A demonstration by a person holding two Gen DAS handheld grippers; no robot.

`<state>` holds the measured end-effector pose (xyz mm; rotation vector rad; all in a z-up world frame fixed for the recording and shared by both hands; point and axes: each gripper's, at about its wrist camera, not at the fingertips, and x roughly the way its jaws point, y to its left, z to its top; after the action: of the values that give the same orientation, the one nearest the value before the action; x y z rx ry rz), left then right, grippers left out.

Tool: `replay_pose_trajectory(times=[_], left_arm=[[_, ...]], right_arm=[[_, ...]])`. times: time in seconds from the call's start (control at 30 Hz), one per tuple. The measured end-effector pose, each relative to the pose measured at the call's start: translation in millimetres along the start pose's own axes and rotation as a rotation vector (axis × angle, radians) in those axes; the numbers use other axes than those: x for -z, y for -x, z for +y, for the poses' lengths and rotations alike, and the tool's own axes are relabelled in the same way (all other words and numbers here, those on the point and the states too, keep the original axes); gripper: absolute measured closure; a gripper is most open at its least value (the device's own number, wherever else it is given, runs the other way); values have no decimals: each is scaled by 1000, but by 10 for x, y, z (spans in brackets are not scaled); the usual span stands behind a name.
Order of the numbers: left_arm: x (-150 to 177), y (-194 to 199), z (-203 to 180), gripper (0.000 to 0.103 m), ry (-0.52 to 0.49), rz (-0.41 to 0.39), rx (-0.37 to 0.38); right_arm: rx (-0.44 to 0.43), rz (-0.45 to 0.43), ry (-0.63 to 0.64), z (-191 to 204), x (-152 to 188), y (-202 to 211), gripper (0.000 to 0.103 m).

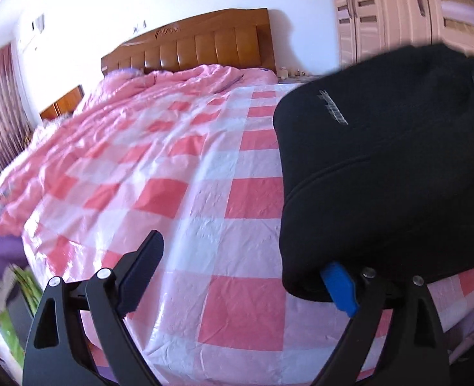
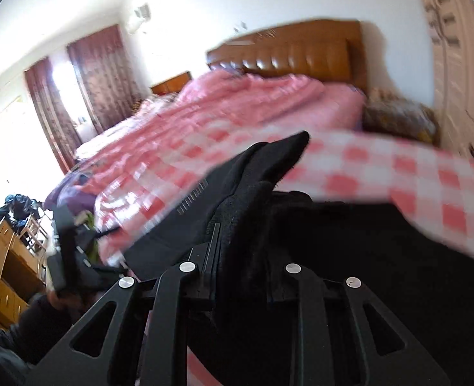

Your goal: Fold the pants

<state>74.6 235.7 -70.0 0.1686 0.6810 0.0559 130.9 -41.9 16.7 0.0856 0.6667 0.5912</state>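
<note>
The black pants (image 1: 388, 167), with a small grey logo, lie in a thick fold on the pink-and-white checked bed cover (image 1: 179, 173), at the right of the left wrist view. My left gripper (image 1: 246, 273) is open and holds nothing; its right finger (image 1: 340, 289), with a blue pad, touches the near edge of the pants and its left finger is out over the cover. In the right wrist view my right gripper (image 2: 237, 251) is shut on a bunched part of the black pants (image 2: 256, 186), which rise between the fingers. More black cloth spreads to the right.
A wooden headboard (image 1: 198, 45) and a crumpled pink quilt (image 1: 172, 87) are at the far end of the bed. A pale wardrobe (image 1: 397, 6) stands at the right. A wooden dresser (image 2: 2, 267) and dark red curtains (image 2: 98, 77) are at the left.
</note>
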Motion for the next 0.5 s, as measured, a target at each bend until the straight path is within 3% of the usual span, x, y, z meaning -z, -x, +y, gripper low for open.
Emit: replay_pose_trajectory(times=[0.13,0.2,0.33,0.5], left_arm=[[-17,-12,-125,11,-52,11,-2],[-17,-23,-166,10,-70,15,-20],[-49,-19,-164,10,-70,28,-30],[-64,10,-214,10,-95,28,-43]], right_arm=[[43,80,-87,-393,512,-180,81],[27,77,-118,-488,655,-207,81],[15,60,-115,-448,640,-158,81],[45,-23,-41,-283,519,101,81]])
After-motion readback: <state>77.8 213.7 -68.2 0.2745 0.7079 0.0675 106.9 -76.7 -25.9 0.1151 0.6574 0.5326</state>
